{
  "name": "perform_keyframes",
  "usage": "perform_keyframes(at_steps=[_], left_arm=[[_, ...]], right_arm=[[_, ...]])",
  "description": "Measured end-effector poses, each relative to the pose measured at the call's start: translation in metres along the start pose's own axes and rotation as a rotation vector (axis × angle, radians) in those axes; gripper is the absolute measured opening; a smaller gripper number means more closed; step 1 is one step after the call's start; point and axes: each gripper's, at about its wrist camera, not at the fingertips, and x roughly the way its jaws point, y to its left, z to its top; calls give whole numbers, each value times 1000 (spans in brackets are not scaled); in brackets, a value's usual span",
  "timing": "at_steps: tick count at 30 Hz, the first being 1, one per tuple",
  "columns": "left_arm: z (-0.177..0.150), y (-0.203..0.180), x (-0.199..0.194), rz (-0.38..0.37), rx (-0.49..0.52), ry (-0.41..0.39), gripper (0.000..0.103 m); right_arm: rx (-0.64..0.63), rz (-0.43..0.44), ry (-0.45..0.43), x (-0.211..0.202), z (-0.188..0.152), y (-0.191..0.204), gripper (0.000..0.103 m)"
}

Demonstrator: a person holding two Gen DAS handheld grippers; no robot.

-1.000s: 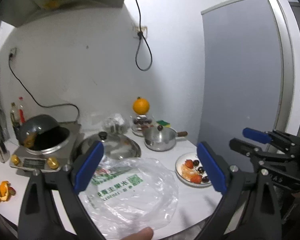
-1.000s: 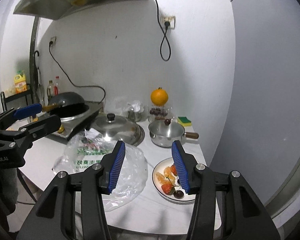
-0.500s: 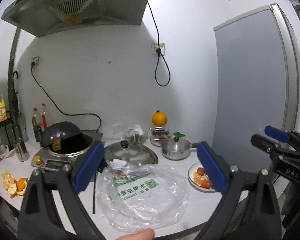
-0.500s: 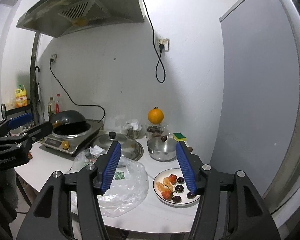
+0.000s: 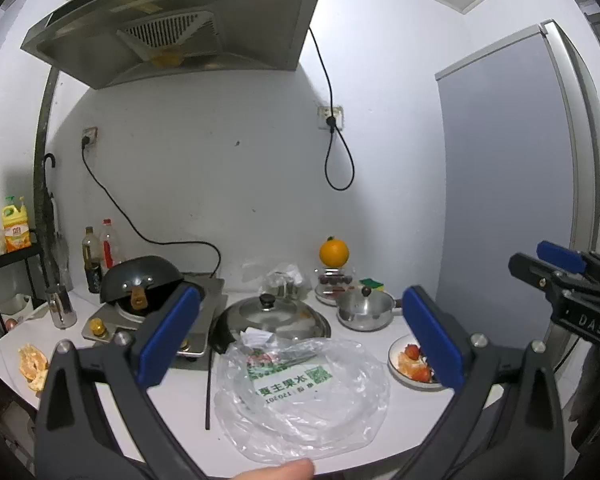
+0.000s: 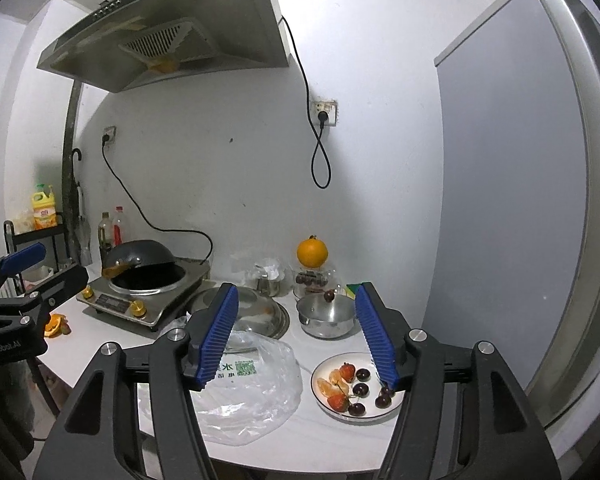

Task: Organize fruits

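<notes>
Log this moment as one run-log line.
left gripper: open, empty, jaws just opening | right gripper: open, empty, jaws just opening | fruit plate: on counter, untouched | plastic bag: flat beside plate

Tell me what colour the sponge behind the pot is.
The sponge is green and yellow, clearest in the left wrist view.

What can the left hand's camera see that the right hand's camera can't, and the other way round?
Only the left wrist view shows a fingertip at the bottom edge and a thin black stick lying on the white counter.

Only the right wrist view shows the dark cherries clearly, spread across the white round plate.

Both show the clear plastic bag with green print, the whole orange on a glass jar, the small steel saucepan, and both blue-padded grippers, left gripper and right gripper, open and empty.
</notes>
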Motion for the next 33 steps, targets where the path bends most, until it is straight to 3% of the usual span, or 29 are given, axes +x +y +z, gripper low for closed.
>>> perform_keyframes(at_steps=[33], left_arm=[[2, 0, -3, -27, -8, -2, 102]], right_arm=[[-10, 2, 0, 1, 0, -1, 64]])
